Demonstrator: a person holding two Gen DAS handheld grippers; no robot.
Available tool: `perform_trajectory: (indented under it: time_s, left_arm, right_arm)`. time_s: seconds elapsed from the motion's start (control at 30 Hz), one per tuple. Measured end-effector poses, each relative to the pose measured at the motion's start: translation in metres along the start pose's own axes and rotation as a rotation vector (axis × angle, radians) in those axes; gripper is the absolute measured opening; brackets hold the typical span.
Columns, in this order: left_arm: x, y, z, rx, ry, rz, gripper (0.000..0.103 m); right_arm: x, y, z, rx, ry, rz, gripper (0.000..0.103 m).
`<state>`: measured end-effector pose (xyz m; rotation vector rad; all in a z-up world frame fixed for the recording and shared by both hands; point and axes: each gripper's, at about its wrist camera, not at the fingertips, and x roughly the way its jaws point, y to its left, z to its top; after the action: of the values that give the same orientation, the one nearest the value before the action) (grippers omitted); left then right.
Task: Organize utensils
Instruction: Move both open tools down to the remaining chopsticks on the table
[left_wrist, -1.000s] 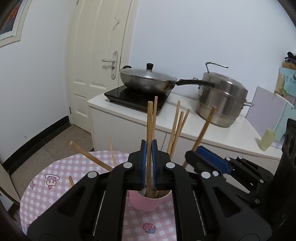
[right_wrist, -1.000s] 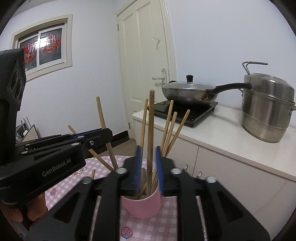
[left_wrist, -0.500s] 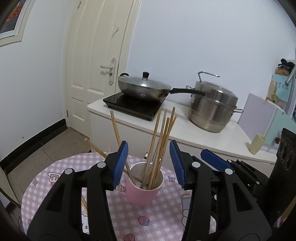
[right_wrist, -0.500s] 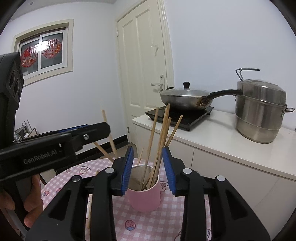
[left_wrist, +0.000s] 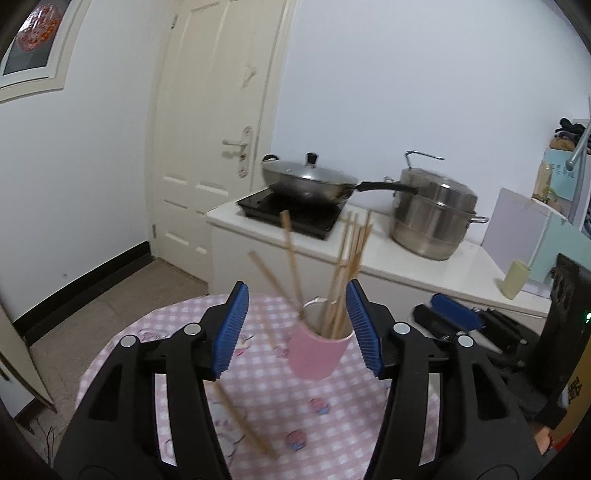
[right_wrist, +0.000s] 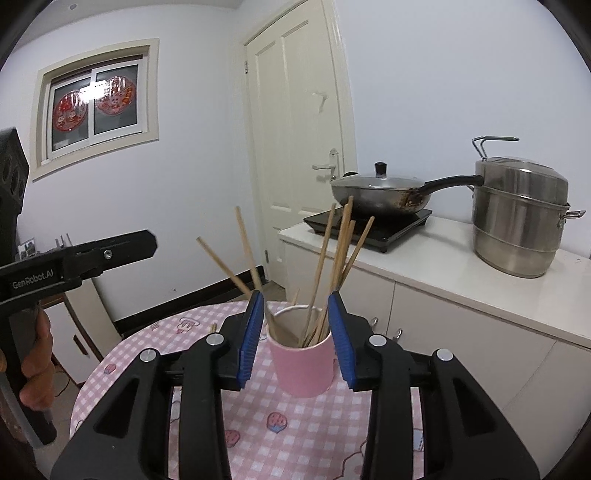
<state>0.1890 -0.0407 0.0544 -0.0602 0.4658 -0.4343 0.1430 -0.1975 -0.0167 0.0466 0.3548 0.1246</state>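
**Inspector:** Since the earlier views, in which each gripper had a chopstick upright between its blue pads over the pink cup (right_wrist: 303, 363), both have let go. The left gripper (left_wrist: 295, 325) has just been opening, its jaws now wide apart with nothing between them. The right gripper (right_wrist: 295, 334) has also just been opening, more narrowly, and it too is empty.

**Recorder:** Location of the utensils?

**Inspector:** The chopsticks (right_wrist: 334, 266) stand fanned in the cup, which sits upright on the pink checked tablecloth (right_wrist: 295, 435). The cup appears between each pair of jaws only because it lies beyond them; no pad touches it. One stray chopstick (left_wrist: 245, 424) lies on the cloth, partly hidden under the left gripper's finger.

**Recorder:** Bearing on the task?

**Inspector:** Two sticks delivered, in my judgement. The cloth is not yet clear, so the stray is the likely next pick. The left view is blurred, so further strays cannot be ruled out.
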Motion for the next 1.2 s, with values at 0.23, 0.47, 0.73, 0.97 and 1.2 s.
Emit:
perform_trajectory:
  time_s: [0.23, 0.47, 0.73, 0.97, 1.2]
  left_arm:
    - [0.003, 0.046, -0.025, -0.058, 0.060, 0.069, 0.055]
    - [0.043, 0.089, -0.075, -0.163, 0.271, 0.100, 0.055]
    - [0.056, 0.116, -0.121, -0.234, 0.386, 0.147, 0.055]
    - [0.055, 0.125, -0.135, -0.247, 0.408, 0.168, 0.058]
    - [0.072, 0.126, -0.140, -0.251, 0.445, 0.172, 0.059]
  right_arm:
    - [0.007, 0.019, -0.019, -0.030, 0.041, 0.039, 0.034]
    - [0.039, 0.040, -0.053, -0.058, 0.162, 0.102, 0.034]
    - [0.082, 0.076, -0.111, -0.163, 0.393, 0.220, 0.034]
    - [0.103, 0.096, -0.128, -0.229, 0.502, 0.232, 0.034]
    - [0.120, 0.090, -0.131, -0.252, 0.550, 0.198, 0.022]
